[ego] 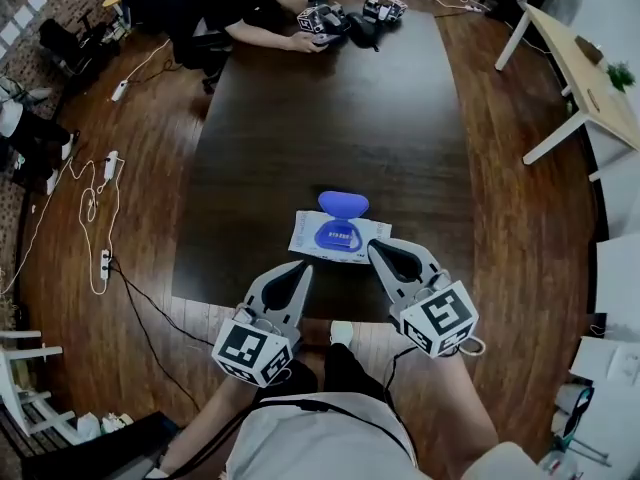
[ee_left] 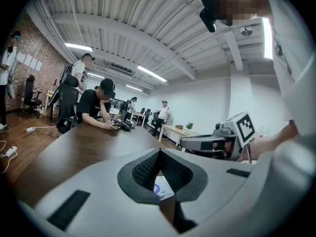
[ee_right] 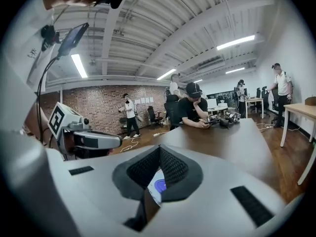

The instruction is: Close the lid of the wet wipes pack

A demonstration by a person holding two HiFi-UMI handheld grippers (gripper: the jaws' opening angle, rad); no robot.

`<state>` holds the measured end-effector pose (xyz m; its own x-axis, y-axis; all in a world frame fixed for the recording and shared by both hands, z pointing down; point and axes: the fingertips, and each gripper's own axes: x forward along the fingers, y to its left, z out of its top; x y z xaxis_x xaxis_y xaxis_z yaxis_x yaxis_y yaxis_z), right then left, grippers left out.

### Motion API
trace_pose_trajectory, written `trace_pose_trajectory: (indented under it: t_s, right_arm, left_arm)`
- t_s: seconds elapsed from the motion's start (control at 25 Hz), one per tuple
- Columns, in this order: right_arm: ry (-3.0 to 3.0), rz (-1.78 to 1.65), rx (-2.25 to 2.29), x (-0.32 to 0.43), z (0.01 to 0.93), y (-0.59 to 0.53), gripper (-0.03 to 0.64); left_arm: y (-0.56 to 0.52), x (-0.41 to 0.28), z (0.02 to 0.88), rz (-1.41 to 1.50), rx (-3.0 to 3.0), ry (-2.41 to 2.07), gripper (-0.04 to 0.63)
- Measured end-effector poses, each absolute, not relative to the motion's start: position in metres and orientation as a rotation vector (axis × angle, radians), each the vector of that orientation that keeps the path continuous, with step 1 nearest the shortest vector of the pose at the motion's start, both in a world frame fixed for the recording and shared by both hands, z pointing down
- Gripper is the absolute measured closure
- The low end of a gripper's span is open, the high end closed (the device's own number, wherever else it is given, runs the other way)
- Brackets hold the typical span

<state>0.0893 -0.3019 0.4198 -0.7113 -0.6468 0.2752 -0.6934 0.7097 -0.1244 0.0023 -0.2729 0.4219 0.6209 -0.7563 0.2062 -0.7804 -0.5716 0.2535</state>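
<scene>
Okay, approach step: lid open, both grippers empty and closing in on the pack.

Head view: the wet wipes pack [ego: 338, 238] lay flat near your edge of the table [ego: 330, 118], long axis running left to right across you. Its blue lid [ego: 343, 204] was flipped away from you, hinge on the far side, opening facing up. Your left gripper [ego: 300, 268] sat just short of the near left corner. Your right gripper [ego: 378, 249] was at the near right corner; contact not clear. Left gripper view: jaws together, nothing between them, pack visible beyond the pads. Right gripper view: same, jaws fully together, holding nothing. My read: next you needed a tip behind the lid to fold it toward you, then press it down.
</scene>
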Motion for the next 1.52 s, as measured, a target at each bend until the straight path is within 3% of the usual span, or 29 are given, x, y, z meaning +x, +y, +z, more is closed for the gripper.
trace_pose_trajectory:
  t_s: [0.68,1.04,1.52]
  right_arm:
    - [-2.665,0.369,1.070,0.094,0.498,-0.382,0.609]
    - [-2.636,0.351,0.948,0.093,0.552,-0.409,0.436]
    - [-2.691,0.363,0.832,0.076,0.570,-0.414,0.431]
  left_arm:
    - [-0.304,0.019,0.534,0.242,2.421,-1.049,0.594]
    - [-0.295,0.036,0.586,0.284,2.347,-0.990,0.594]
    - [-0.305,0.057,0.606,0.275,2.319,-0.972,0.594]
